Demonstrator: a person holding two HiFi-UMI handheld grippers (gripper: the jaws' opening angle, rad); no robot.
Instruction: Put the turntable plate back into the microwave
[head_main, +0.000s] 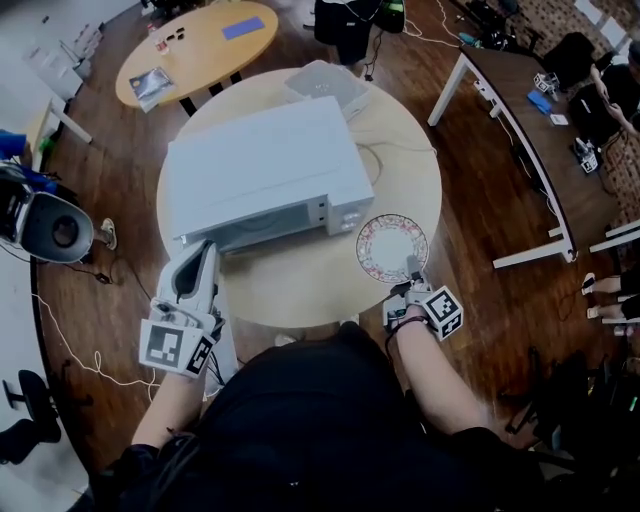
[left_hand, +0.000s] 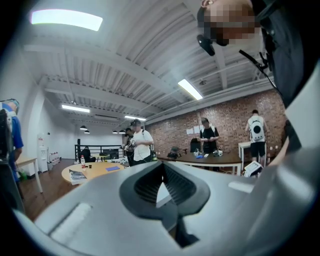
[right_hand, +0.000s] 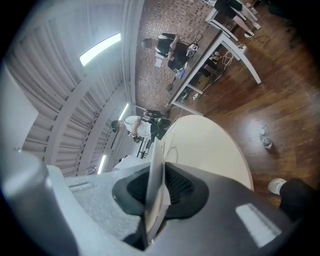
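A white microwave (head_main: 260, 170) stands on the round pale table (head_main: 300, 295), its door side facing me. The turntable plate (head_main: 390, 245), round with a patterned rim, is to the right of the microwave's front corner. My right gripper (head_main: 412, 268) is shut on the plate's near edge. In the right gripper view the plate (right_hand: 156, 180) shows edge-on between the jaws of the right gripper (right_hand: 154, 202). My left gripper (head_main: 205, 252) is at the microwave's front left corner with its jaws together and nothing in them. In its own view the left gripper (left_hand: 160, 187) points level across the room.
A clear plastic box (head_main: 325, 82) sits behind the microwave, and a thin cable (head_main: 375, 160) lies on the table. A second round table (head_main: 195, 45) stands at the back left, long desks (head_main: 520, 120) at the right. People stand beyond. A dark round device (head_main: 50, 228) is at the left.
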